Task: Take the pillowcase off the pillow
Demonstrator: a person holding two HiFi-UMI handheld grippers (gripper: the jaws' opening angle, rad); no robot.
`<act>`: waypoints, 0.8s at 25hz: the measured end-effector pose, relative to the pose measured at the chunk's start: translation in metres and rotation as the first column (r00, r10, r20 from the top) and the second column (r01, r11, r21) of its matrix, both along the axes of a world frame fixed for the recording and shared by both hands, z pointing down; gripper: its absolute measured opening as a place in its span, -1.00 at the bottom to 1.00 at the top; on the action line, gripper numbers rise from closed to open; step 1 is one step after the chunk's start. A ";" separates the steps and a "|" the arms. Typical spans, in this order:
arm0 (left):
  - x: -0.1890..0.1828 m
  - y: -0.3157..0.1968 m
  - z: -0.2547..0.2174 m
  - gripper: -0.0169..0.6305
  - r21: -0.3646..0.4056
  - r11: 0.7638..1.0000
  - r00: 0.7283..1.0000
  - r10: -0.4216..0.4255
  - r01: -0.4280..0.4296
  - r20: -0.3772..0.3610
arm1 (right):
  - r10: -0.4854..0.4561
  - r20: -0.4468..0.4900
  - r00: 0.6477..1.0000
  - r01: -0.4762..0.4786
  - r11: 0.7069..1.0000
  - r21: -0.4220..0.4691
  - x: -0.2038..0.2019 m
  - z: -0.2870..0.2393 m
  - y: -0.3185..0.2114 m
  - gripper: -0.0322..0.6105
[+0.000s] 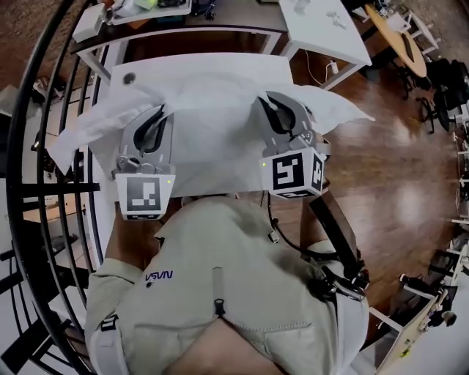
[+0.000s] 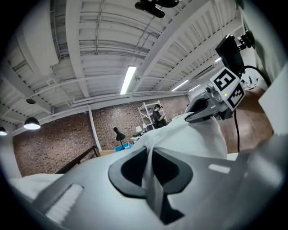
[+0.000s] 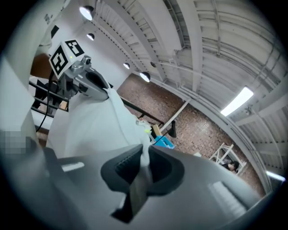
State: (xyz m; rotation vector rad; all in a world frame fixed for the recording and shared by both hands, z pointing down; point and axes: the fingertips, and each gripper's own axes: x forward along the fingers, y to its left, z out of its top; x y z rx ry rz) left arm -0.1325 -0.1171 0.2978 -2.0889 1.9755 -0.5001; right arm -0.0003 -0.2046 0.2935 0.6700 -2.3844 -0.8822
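A white pillowcase [image 1: 212, 95] is held up over the white table [image 1: 190, 62], spread between both grippers. My left gripper [image 1: 150, 124] is shut on a fold of the cloth near its left side. My right gripper [image 1: 282, 113] is shut on a fold near its right side. In the left gripper view the cloth [image 2: 189, 139] is pinched between the dark pads of the left gripper [image 2: 150, 166] and runs across to the right gripper [image 2: 198, 114]. The right gripper view shows the right gripper [image 3: 143, 166] pinching a thin strip of cloth [image 3: 90, 126]. I cannot make out the pillow apart from the case.
A black curved railing [image 1: 29, 146] runs down the left side. Another white desk [image 1: 322, 29] stands at the back right, with wooden floor [image 1: 388, 168] and office chairs [image 1: 440, 88] to the right. A cluttered table [image 1: 132, 15] sits at the back left.
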 end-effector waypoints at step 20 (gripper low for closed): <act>-0.002 -0.010 0.234 -0.66 -0.461 0.886 0.991 -0.097 0.043 -0.093 | 0.216 0.190 0.958 -0.147 0.936 -0.319 -0.020 0.102 -0.118 -0.44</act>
